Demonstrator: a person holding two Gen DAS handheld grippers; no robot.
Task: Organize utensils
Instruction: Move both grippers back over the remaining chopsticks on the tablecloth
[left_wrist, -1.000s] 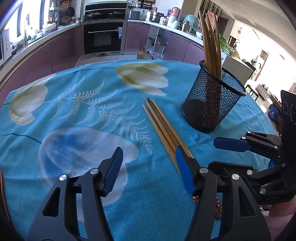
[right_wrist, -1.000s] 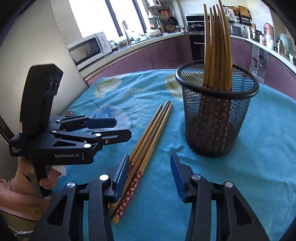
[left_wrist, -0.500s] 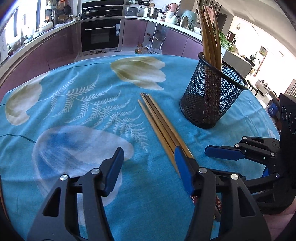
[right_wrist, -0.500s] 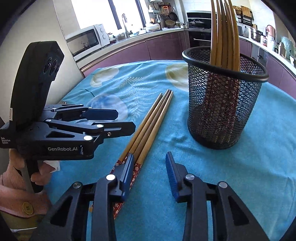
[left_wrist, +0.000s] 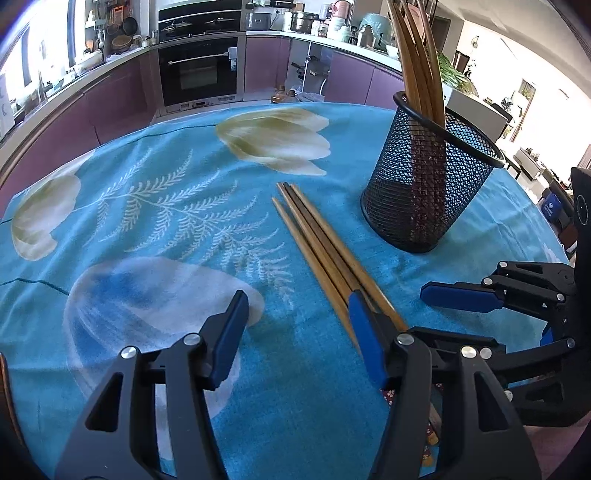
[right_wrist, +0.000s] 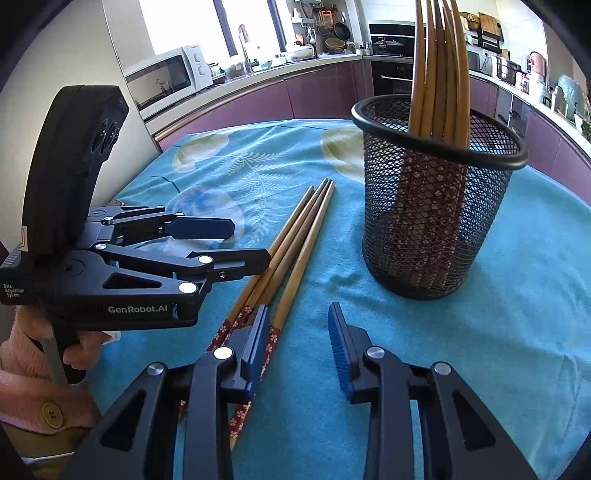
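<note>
Three loose wooden chopsticks (left_wrist: 314, 236) with red flowered handles (right_wrist: 236, 325) lie side by side on the blue tablecloth. A black mesh holder (left_wrist: 424, 184) (right_wrist: 436, 221) stands to their right with several chopsticks (right_wrist: 439, 66) upright in it. My left gripper (left_wrist: 297, 299) (right_wrist: 247, 242) is open over the cloth, its right finger above the loose chopsticks. My right gripper (right_wrist: 299, 308) hovers at the handle ends. Its jaws are closing with only bare cloth between them, and the left finger lies over the handles.
The round table's blue flowered cloth (left_wrist: 147, 184) stretches to the left and far side. A person's hand in a pink sleeve (right_wrist: 33, 369) holds the left gripper. Kitchen counters, an oven (left_wrist: 201, 70) and a microwave (right_wrist: 162, 74) stand behind the table.
The right gripper's jaws have narrowed and its left finger now covers the chopstick handles. The left gripper has hardly shifted and stays as wide.
</note>
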